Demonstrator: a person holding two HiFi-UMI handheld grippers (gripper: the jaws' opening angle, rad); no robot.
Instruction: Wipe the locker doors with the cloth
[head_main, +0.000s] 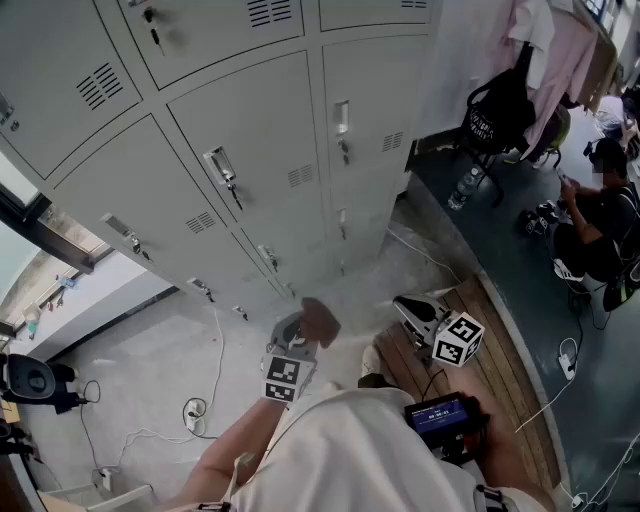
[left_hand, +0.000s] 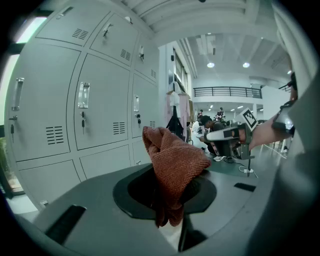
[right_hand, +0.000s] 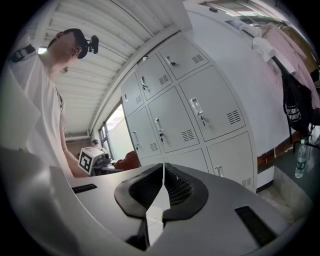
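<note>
A bank of grey metal locker doors stands ahead of me, each with a handle, a key and a vent; it also fills the left gripper view and the right gripper view. My left gripper is held short of the lockers and is shut on a rust-brown cloth, which bunches up out of its jaws. My right gripper hangs to the right, shut with nothing between its jaws, apart from the doors.
White cables trail over the pale floor below the lockers. A wooden platform lies at the right. A dark bag on a chair, hanging clothes, a water bottle and a seated person are at the upper right.
</note>
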